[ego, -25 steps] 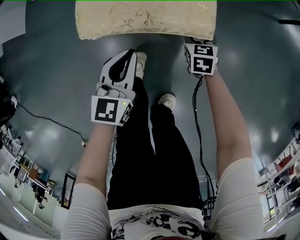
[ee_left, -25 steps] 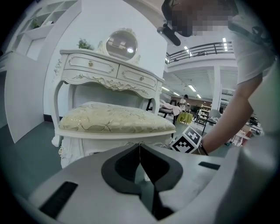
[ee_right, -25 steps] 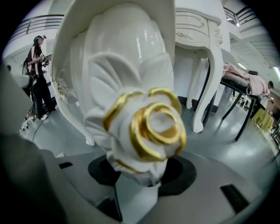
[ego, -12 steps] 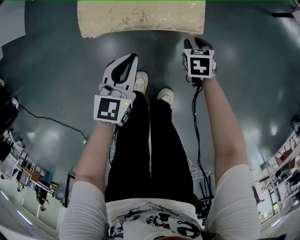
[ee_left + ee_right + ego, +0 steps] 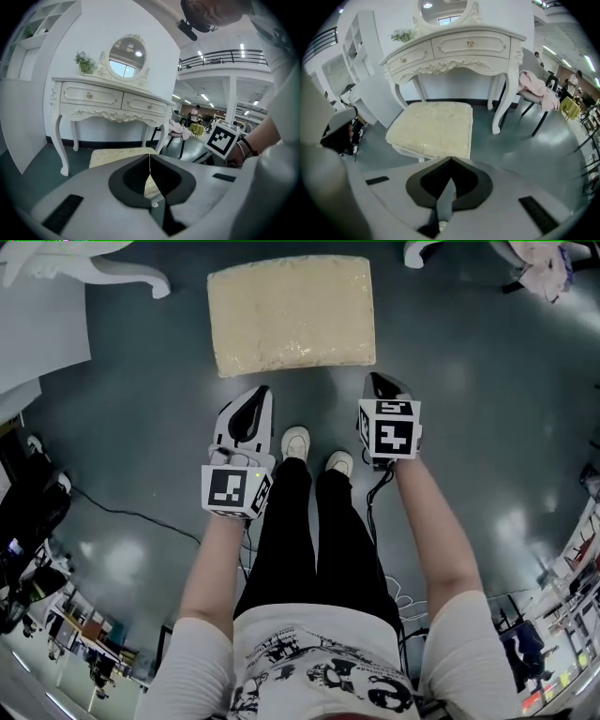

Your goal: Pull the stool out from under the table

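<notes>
Stool (image 5: 292, 315): stands on the floor (image 5: 141, 390) just ahead of the person's shoes (image 5: 296, 442). Its far edge is about level with the front legs of the desk (image 5: 468, 44), and its seat is mostly clear of it.
Left gripper (image 5: 259, 396): fingers closed together, nothing between them, held above the floor short of the stool.
Right gripper (image 5: 377, 382): fingers shut tip to tip, empty, also apart from the stool's near edge.
Step in hand: judged as checking the result; the pull looks almost done.
If more pull is needed: open both sets of fingers and take the near edge of the seat at each corner. Draw straight back with even force so that the stool neither twists nor tips.
Watch for: the shoes close behind the stool and the cable (image 5: 380, 488) hanging from the right gripper.
</notes>
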The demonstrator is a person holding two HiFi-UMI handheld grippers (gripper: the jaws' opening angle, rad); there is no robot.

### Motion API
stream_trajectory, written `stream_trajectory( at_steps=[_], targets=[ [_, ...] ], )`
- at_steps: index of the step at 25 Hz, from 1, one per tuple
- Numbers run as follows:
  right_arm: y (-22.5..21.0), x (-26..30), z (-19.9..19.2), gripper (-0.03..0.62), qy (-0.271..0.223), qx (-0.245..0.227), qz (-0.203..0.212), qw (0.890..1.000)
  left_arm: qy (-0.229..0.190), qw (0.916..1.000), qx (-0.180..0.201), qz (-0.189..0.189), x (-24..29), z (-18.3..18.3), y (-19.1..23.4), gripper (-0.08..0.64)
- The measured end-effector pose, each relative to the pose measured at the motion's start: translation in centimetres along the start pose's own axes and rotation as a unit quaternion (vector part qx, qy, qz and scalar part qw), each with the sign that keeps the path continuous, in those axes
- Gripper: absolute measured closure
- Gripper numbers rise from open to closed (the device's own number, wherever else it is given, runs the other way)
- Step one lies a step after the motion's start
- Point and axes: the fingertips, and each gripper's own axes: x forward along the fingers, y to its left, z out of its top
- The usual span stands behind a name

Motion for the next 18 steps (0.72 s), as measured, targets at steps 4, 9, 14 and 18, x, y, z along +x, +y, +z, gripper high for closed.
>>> stream_trajectory(
  at_steps=[4, 9, 14, 18],
  targets=[
    [1.0, -7.2, 6.6, 0.575, -0.05, 0.019, -0.003, 0.999, -0.014, 0.9999, 0.0, 0.002, -2.5, 7.5, 0.5, 0.538],
    [3.0, -16.9, 14.6, 0.575, -0.148, 0.026, -0.003, 0.989, -0.042, 0.9991, -0.011, 0.0, -6.2, 16.4, -0.1, 0.538],
    [5.6, -26.5, 20.6, 0.575, -0.232, 0.011, -0.006, 0.973, -0.079, 0.9958, 0.044, -0.003, -10.2, 24.9, -0.1, 0.539],
    [8.1, -34.3, 24.1, 0.575, -0.297, -0.001, 0.008, 0.955, -0.109, 0.9914, 0.071, 0.015, -14.1, 31.1, 1.0, 0.539]
  ],
)
